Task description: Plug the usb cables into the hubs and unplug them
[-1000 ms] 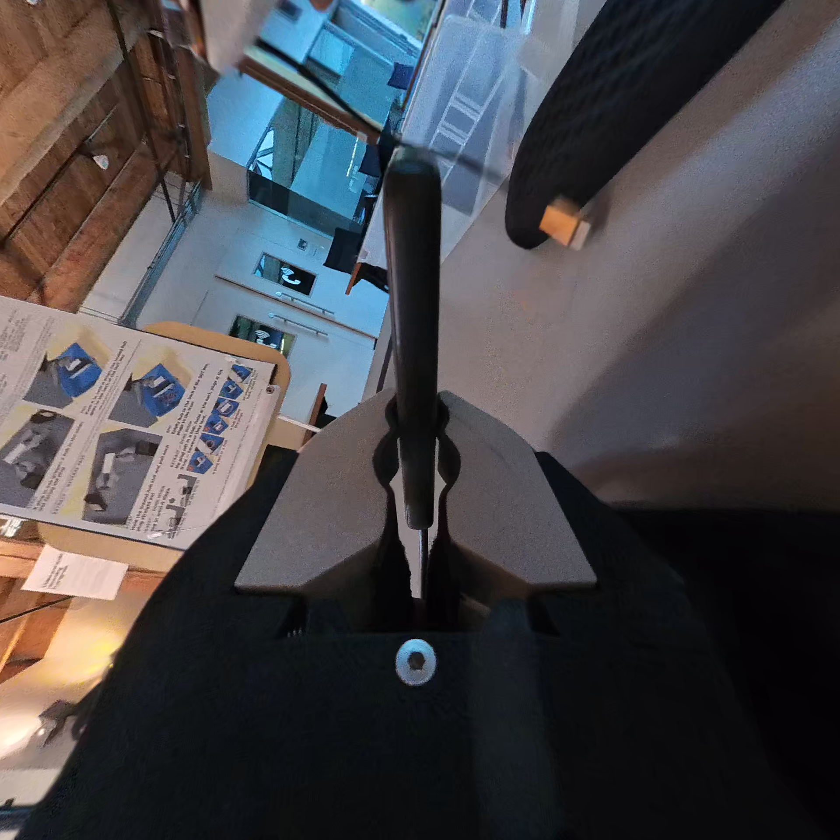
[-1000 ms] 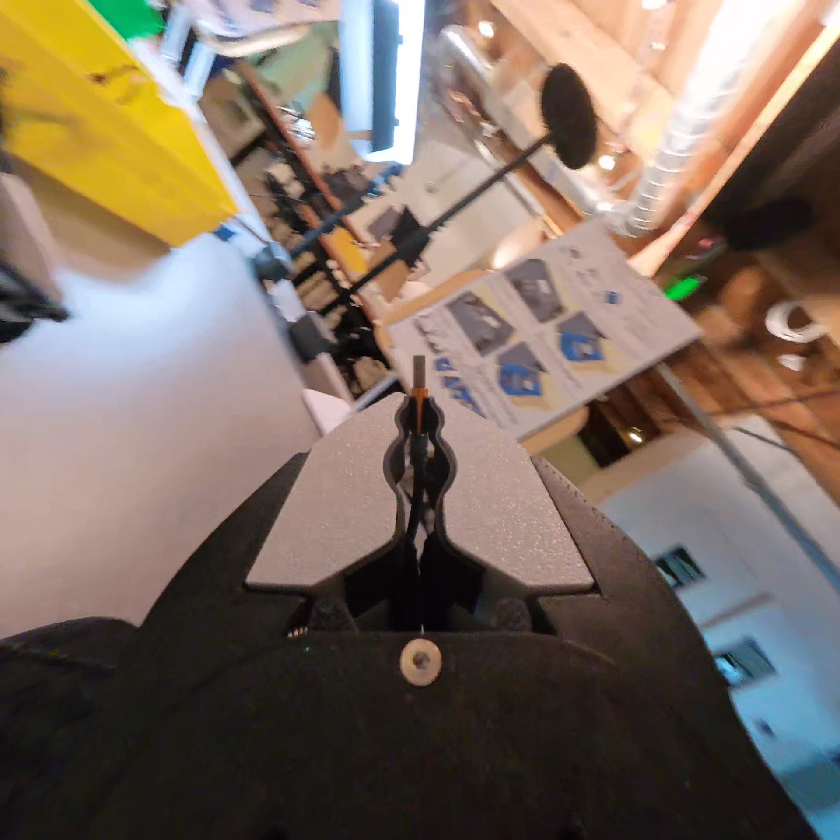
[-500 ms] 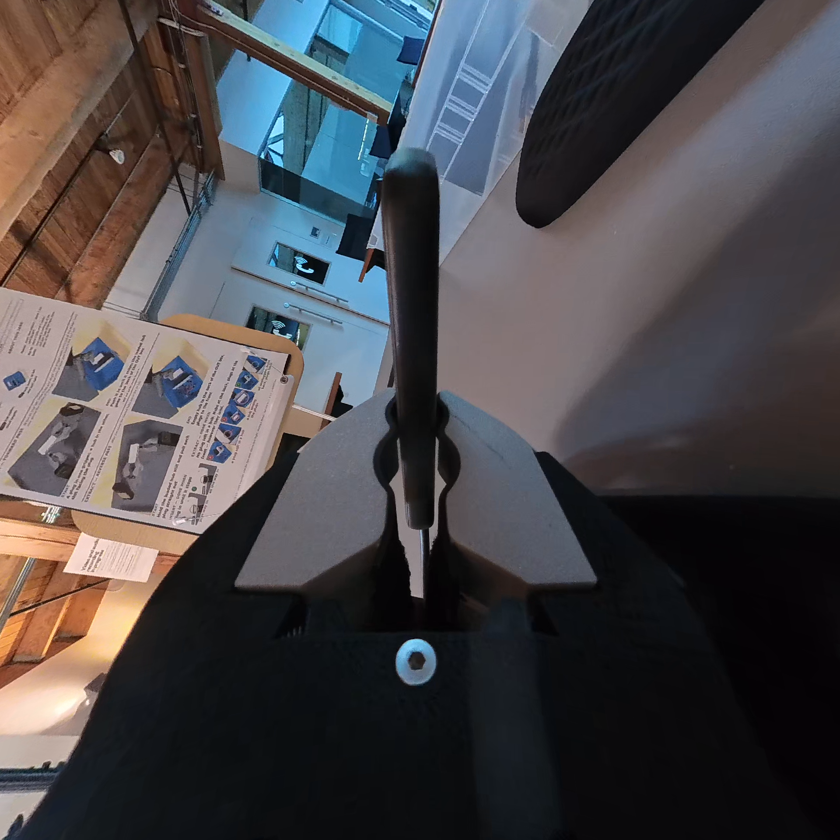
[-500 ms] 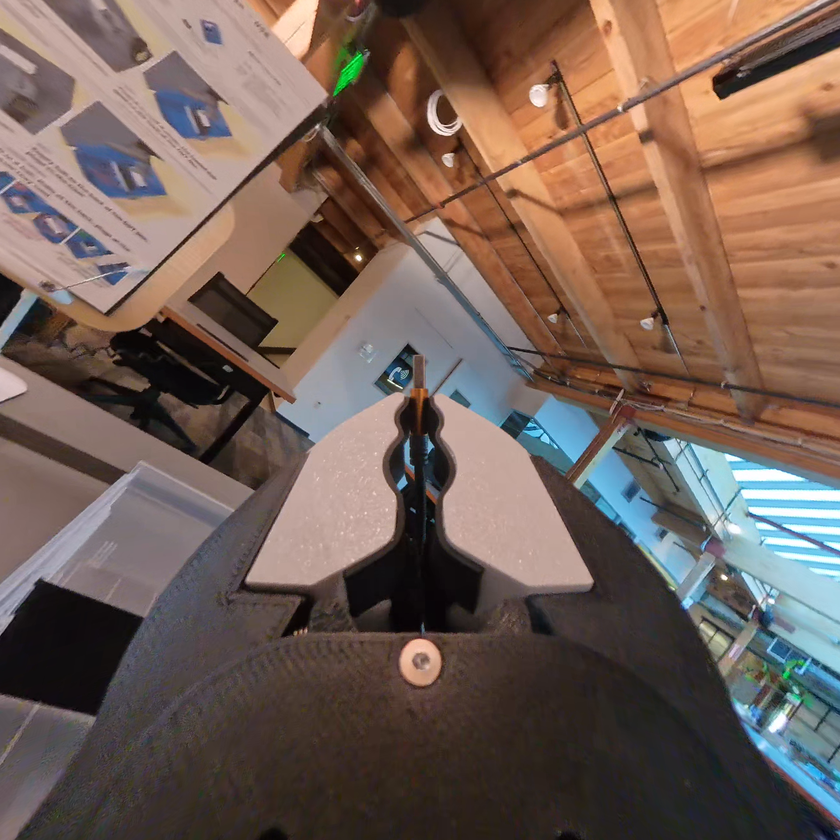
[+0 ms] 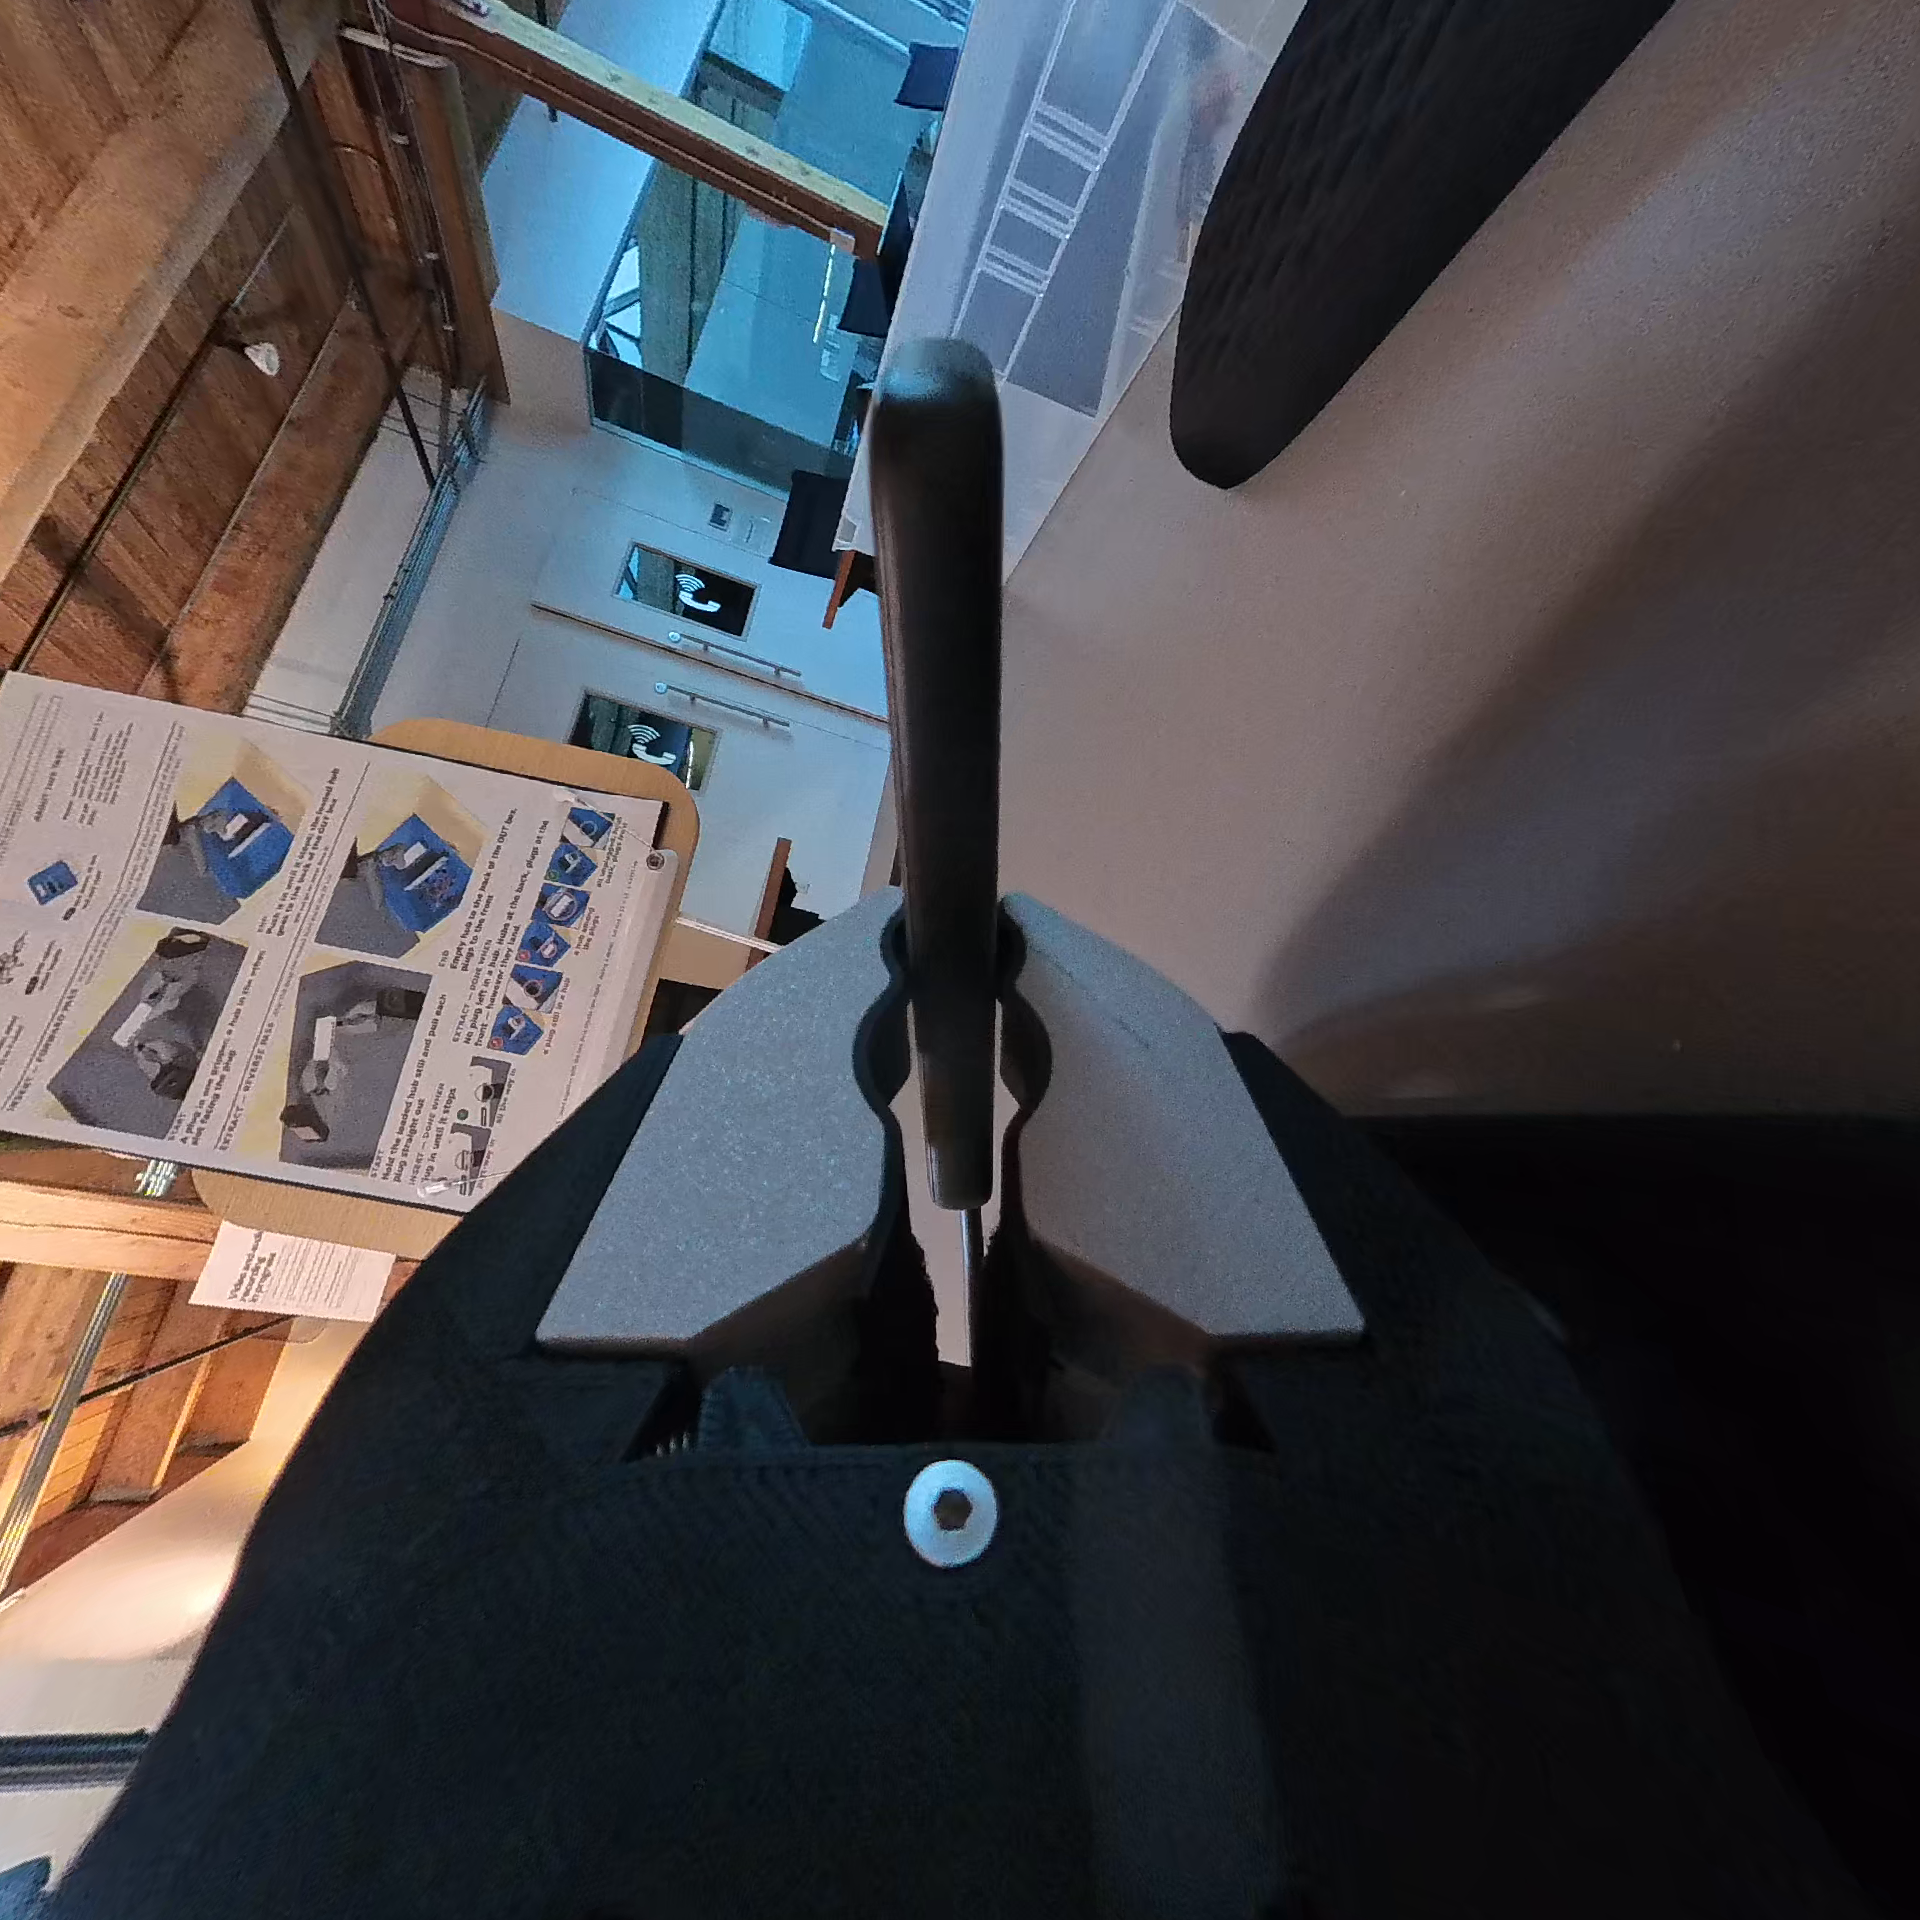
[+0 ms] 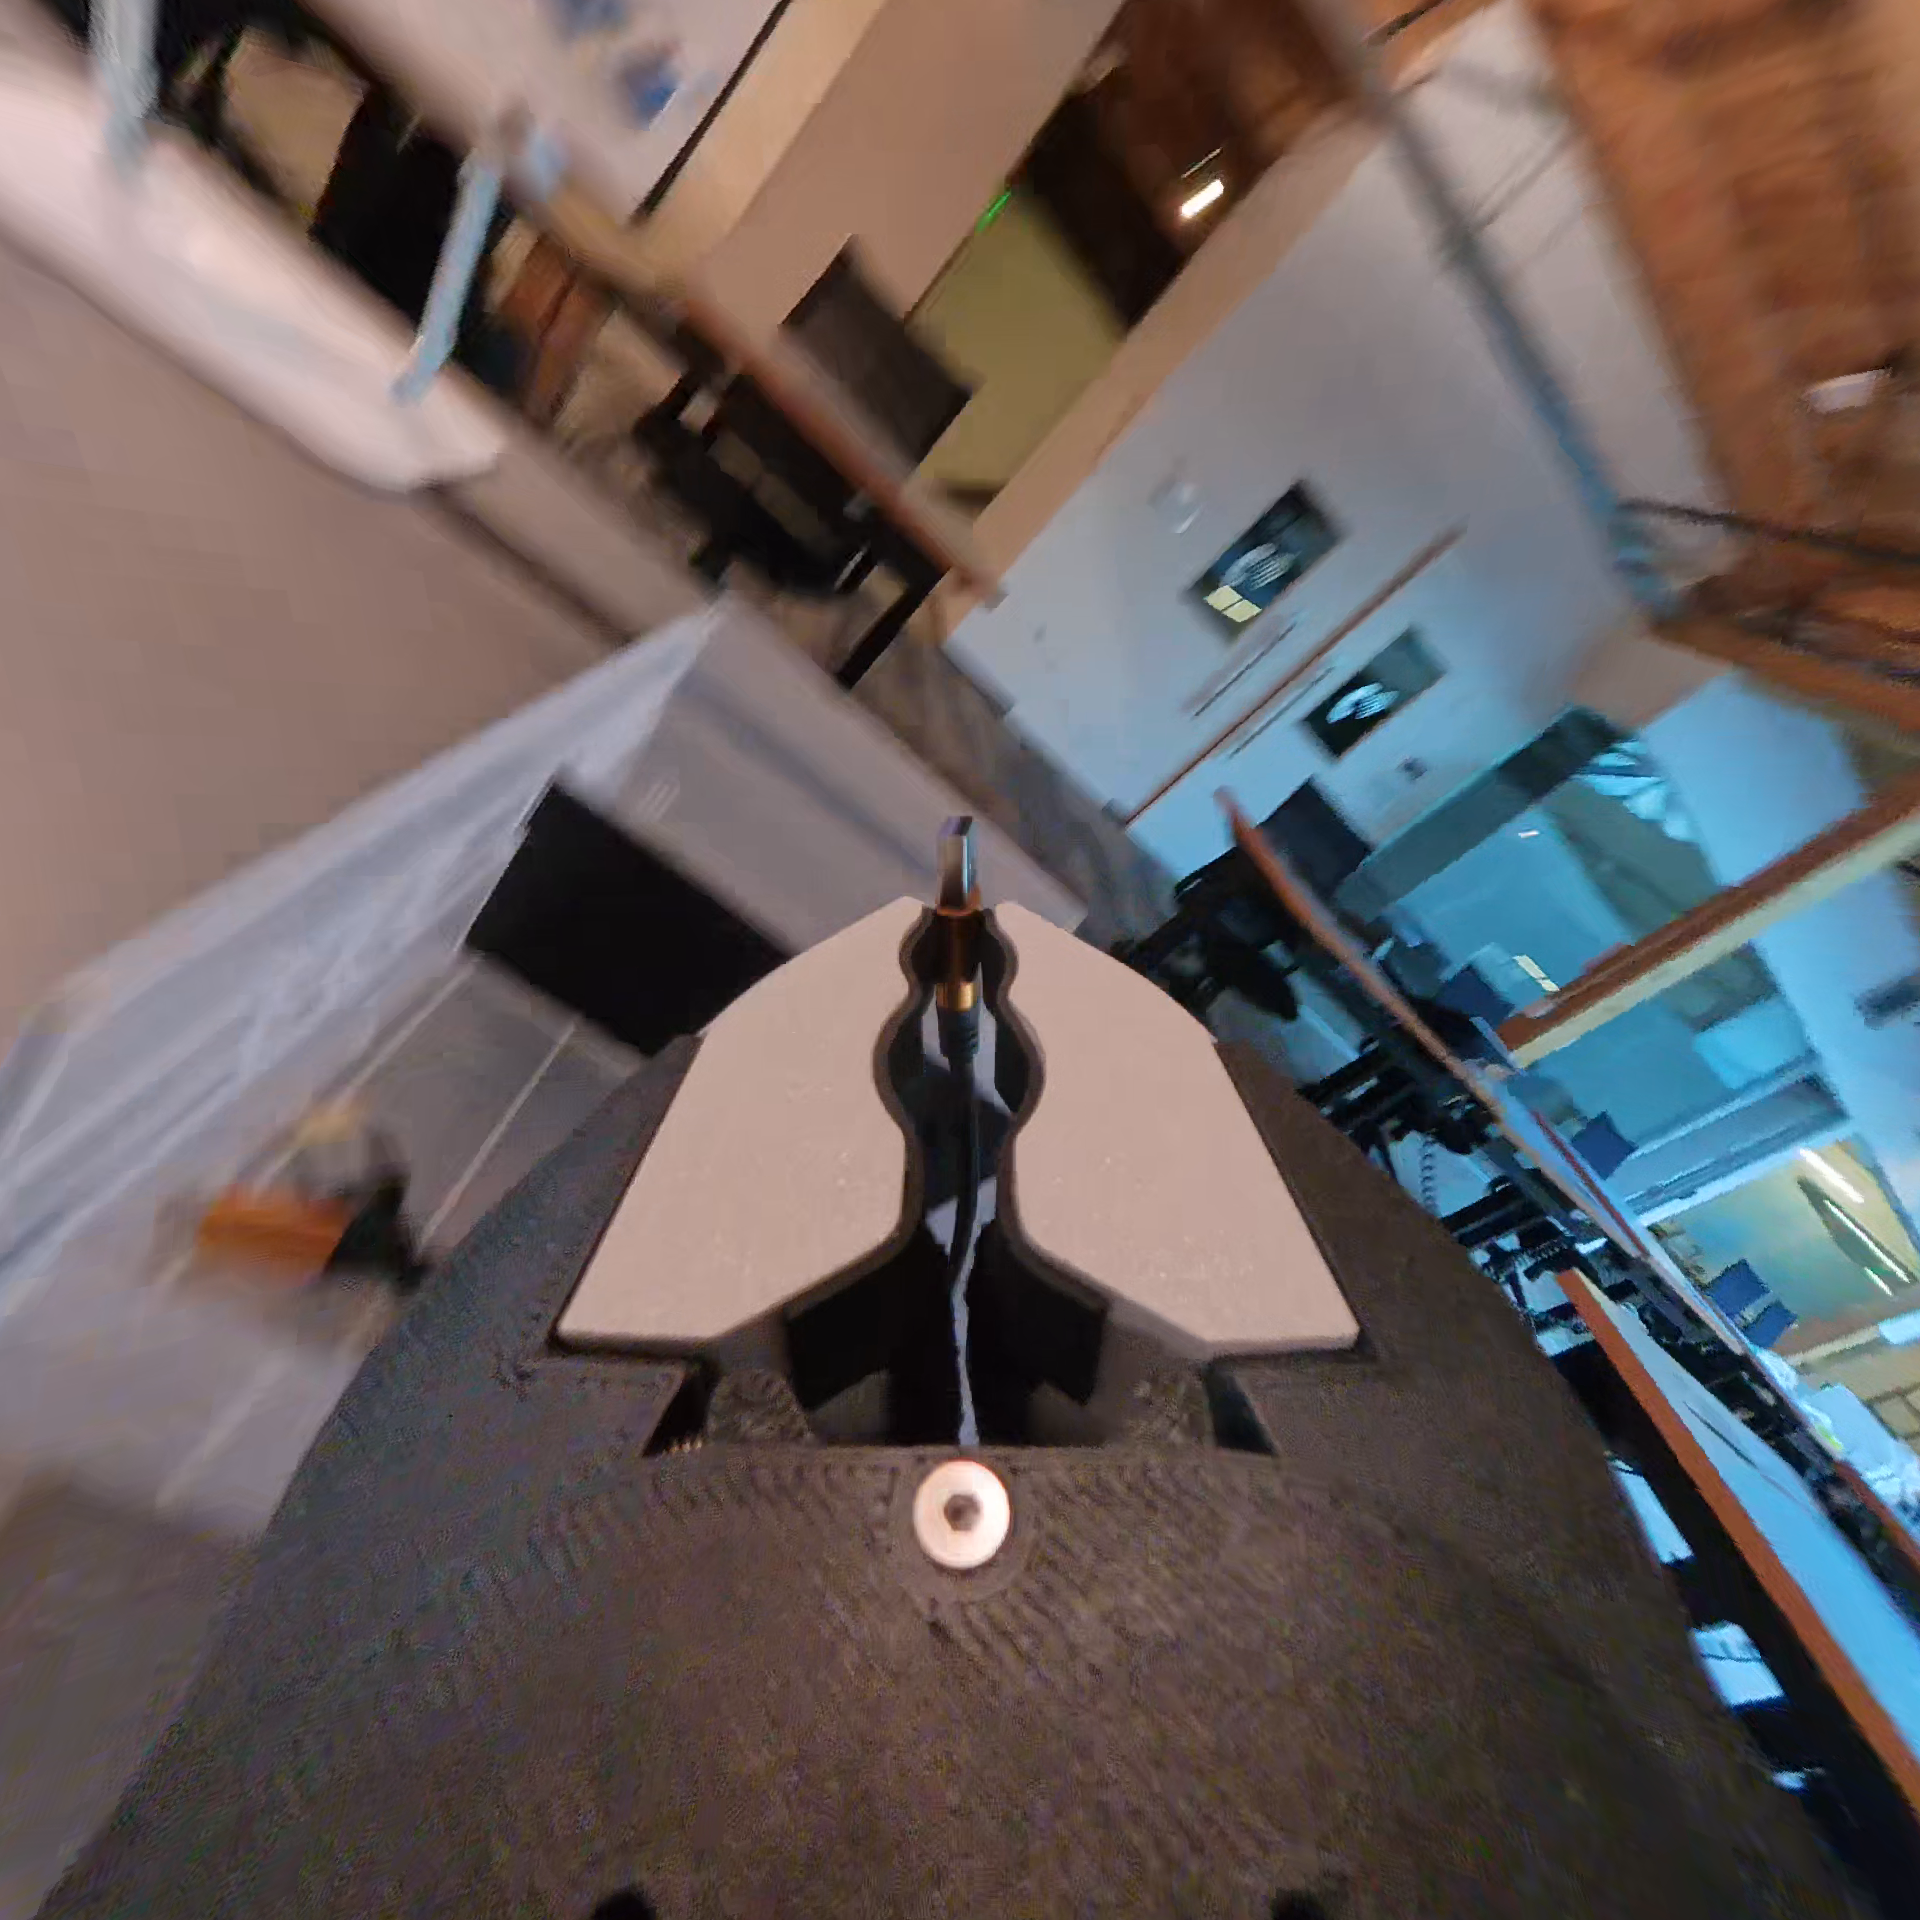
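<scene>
Slim black USB hub [image 5: 937, 665] clamped edge-on in my left gripper [image 5: 948, 935], pointing twelve o'clock; my right gripper [image 6: 956, 920] pinches orange-collared metal USB plug [image 6: 956, 883].

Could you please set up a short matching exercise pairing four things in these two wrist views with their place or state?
Things:
1. slim black USB hub
2. orange-collared USB plug with metal tip
3. illustrated instruction poster
4. clear plastic bin

Places or states:
A. hangs on a board, left of the left tongs
B. clamped in the right tongs, tip poking forward
C. blurred, left of the right tongs
D. clamped in the left tongs, reaching well past their tips

Pairs: 1-D, 2-B, 3-A, 4-C
</scene>
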Demonstrator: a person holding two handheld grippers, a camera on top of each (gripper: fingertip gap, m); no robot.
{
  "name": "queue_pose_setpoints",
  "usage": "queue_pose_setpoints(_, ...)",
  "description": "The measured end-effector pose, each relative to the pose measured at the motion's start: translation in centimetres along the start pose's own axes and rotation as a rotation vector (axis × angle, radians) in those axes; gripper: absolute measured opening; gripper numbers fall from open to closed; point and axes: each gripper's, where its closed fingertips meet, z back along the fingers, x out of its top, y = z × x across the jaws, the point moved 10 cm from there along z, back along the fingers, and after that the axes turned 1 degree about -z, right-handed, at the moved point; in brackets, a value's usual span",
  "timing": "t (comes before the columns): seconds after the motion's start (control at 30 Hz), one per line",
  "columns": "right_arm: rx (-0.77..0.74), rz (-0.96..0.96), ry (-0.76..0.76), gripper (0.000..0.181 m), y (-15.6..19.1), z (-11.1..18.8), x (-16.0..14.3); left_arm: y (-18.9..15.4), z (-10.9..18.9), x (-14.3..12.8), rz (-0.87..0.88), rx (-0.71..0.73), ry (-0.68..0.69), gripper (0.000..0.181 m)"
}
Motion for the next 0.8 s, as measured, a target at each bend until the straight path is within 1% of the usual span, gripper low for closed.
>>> queue_pose_setpoints(0.07, 0.146, 0.109, 0.153, 0.012, 1.2, 0.2, -1.0, -0.1, 0.0, 0.0, -0.009, -0.005, 0.001, 0.012)
queue_pose_setpoints(0.13, 0.271, 0.214, 0.336, 0.027, 2.2, 0.1, -2.1, -0.1, -0.1, 0.1, -0.017, -0.009, 0.003, 0.012)
queue_pose_setpoints(0.17, 0.31, 0.262, 0.412, 0.029, 2.6, 0.0, -2.5, -0.1, -0.1, 0.1, -0.02, -0.009, 0.004, 0.012)
queue_pose_setpoints(0.2, 0.334, 0.297, 0.459, 0.033, 2.8, 0.0, -2.8, -0.1, -0.1, 0.1, -0.022, -0.008, 0.004, 0.012)
queue_pose_setpoints(0.27, 0.363, 0.286, 0.455, 0.038, 3.0, 0.0, -2.8, -0.1, -0.1, 0.1, -0.02, -0.004, 0.005, 0.012)
queue_pose_setpoints(0.37, 0.362, 0.147, 0.348, 0.041, 2.7, 0.3, -1.6, 0.0, -0.1, 0.0, -0.016, 0.008, 0.007, 0.012)
queue_pose_setpoints(0.43, 0.325, 0.089, 0.251, 0.041, 2.4, 0.9, 0.0, 0.1, 0.0, 0.0, -0.014, 0.025, 0.005, 0.012)
queue_pose_setpoints(0.5, 0.314, 0.063, 0.091, 0.042, 2.6, 1.7, 2.4, 0.3, 0.1, 0.0, -0.009, 0.05, 0.002, 0.012)
queue_pose_setpoints(0.53, 0.335, 0.058, -0.014, 0.042, 3.1, 2.1, 3.8, 0.4, 0.1, 0.0, -0.011, 0.068, 0.002, 0.012)
queue_pose_setpoints(0.6, 0.444, 0.057, -0.234, 0.045, 5.1, 2.9, 6.7, 0.6, 0.2, 0.0, -0.018, 0.097, 0.005, 0.012)
queue_pose_setpoints(0.7, 0.742, 0.11, -0.528, 0.059, 9.8, 4.2, 10.3, 0.6, 0.2, 0.0, -0.025, 0.106, 0.015, 0.012)
queue_pose_setpoints(0.73, 0.827, 0.135, -0.605, 0.06, 11.6, 4.7, 11.2, 0.6, 0.2, 0.0, -0.024, 0.108, 0.019, 0.012)
queue_pose_setpoints(0.8, 0.942, 0.184, -0.729, 0.061, 15.1, 5.4, 12.7, 0.7, 0.2, -0.1, -0.013, 0.114, 0.022, 0.012)
